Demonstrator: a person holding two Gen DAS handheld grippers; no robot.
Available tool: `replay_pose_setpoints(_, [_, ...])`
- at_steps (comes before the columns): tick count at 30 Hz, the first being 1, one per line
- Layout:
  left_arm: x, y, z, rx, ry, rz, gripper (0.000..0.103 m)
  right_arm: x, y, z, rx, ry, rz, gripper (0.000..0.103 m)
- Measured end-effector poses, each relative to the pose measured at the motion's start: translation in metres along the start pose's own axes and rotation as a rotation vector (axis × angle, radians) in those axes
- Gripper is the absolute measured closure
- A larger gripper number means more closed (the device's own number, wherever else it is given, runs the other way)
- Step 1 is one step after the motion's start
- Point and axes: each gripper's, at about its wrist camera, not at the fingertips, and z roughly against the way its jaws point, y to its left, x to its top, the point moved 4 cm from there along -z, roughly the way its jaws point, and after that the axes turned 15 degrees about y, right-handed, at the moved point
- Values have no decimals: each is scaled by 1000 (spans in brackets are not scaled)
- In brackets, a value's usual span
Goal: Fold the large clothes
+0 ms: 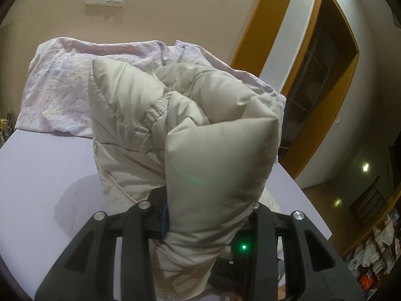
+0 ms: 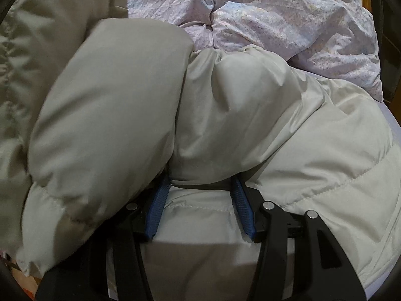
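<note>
Jacket (image 1: 215,165) bunched between left tongs (image 1: 208,215)

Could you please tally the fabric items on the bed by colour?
Beige puffer jacket: 1
Lilac floral quilt: 1
Total: 2

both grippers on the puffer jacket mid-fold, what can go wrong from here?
1. The left gripper pinches a thick, slick fold of the puffer jacket held up off the bed; the padding could slip out and unroll.
2. The right gripper has its blue pads apart around a bulging section; whether it grips is unclear, so that side may sag.
3. The crumpled floral duvet touches the jacket's far edge and could snag.
</note>
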Motion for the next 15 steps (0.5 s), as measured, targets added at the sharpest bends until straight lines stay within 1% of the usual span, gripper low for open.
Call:
replay_pose_setpoints(4, [0,-14,-7,1,12,-19,67,-12,-10,14,31,-22,8,49])
replay_pose_setpoints(8, [-3,-31,-15,4,26,-46,67,-31,-23,33,31,-59,13,48])
replay_pose_setpoints(13, [-6,-57,-30,-12,51,-92,66,-56,-54,55,56,-104,-30,48])
replay_pose_setpoints(15, [-8,-67,-35,-20,62,-110,66,-61,-64,63,50,-117,-53,48])
